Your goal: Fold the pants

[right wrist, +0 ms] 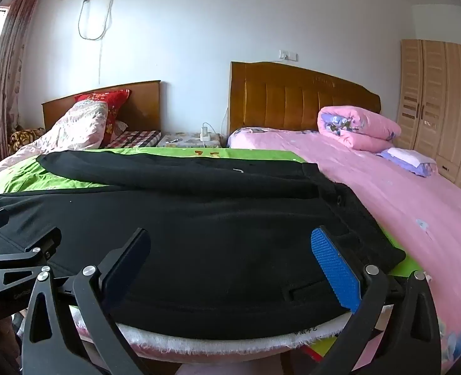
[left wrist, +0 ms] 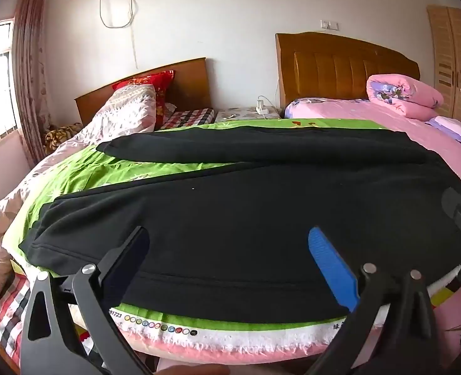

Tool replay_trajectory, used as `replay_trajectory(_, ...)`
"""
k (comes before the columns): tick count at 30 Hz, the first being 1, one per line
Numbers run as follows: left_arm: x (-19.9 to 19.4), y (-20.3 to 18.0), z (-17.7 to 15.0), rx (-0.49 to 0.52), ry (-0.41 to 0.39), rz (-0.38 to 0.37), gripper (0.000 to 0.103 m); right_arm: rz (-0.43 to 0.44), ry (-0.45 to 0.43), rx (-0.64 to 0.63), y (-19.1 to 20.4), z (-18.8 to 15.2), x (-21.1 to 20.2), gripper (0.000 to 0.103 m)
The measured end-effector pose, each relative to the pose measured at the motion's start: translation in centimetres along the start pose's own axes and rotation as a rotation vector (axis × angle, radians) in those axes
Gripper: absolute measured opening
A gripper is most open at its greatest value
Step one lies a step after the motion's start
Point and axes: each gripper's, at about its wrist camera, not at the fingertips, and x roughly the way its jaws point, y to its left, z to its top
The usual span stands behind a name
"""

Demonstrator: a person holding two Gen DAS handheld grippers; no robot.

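Observation:
Black pants (left wrist: 230, 212) lie spread flat on a green cloth (left wrist: 83, 172) on the bed, legs pointing left, waist at the right. The far leg (left wrist: 261, 147) lies apart from the near one. In the right wrist view the pants (right wrist: 215, 234) show the waistband (right wrist: 355, 218) and a back pocket. My left gripper (left wrist: 229, 247) is open and empty, hovering at the near edge of the near leg. My right gripper (right wrist: 230, 247) is open and empty over the near seat area. Each gripper shows at the edge of the other's view.
A pink bed (right wrist: 402, 193) with a rolled pink quilt (right wrist: 355, 128) lies to the right. A second bed with a patterned quilt (left wrist: 127, 109) and a red pillow (left wrist: 155, 84) is at the left. A wardrobe (right wrist: 443, 109) stands far right. The green cloth's fringed edge (left wrist: 230, 340) hangs nearest me.

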Motion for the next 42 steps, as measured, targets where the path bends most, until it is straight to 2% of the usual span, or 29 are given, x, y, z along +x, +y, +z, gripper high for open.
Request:
replay_trajectory(3,0.0,-0.2,0.0,-0.002,0.000,0.011,0.102,0.001,-0.003,0.010,-0.6,0.0,0.2,0.099)
replay_trajectory(4,0.0,-0.4,-0.2,-0.001,0.006,-0.022,0.102,0.000,-0.003,0.009,-0.7,0.0,0.0,0.099)
replay_trajectory(10,0.5,0.1,-0.2,0.001,0.013,-0.040,0.102,0.002,0.013,0.007,-0.5,0.1,0.6,0.099)
replay_trajectory(42,0.4,0.2,-0.3,-0.007,0.022,-0.053,0.102,0.002,0.037,0.013,-0.3,-0.4,1.5,0.099)
